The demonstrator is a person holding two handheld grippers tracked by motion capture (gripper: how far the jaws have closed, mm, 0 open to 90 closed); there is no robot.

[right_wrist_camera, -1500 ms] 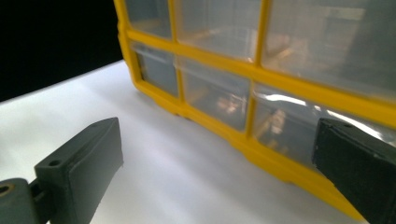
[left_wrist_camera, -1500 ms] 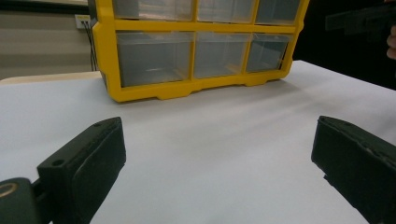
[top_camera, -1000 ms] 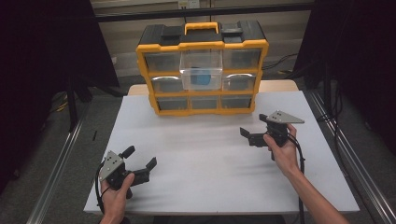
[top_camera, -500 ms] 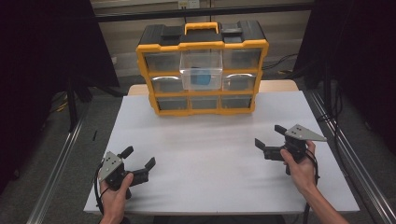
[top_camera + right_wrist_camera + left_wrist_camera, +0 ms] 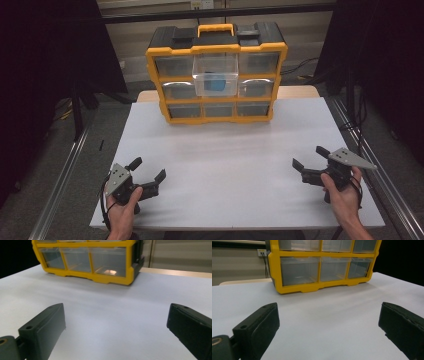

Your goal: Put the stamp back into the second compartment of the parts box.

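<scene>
Both tongs, the left gripper and right gripper, are released, far from the yellow plastic drawer box. I'd push its sticking-out clear middle drawer in slowly and straight.

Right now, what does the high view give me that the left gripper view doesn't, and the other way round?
The high view alone shows the pulled-out clear drawer with a blue item inside, the organizer's handle, and both hands with the left tongs and right tongs. The left gripper view alone gives a close look between its open jaws at the bottom-row drawers. Both show the yellow organizer and the white table.
</scene>
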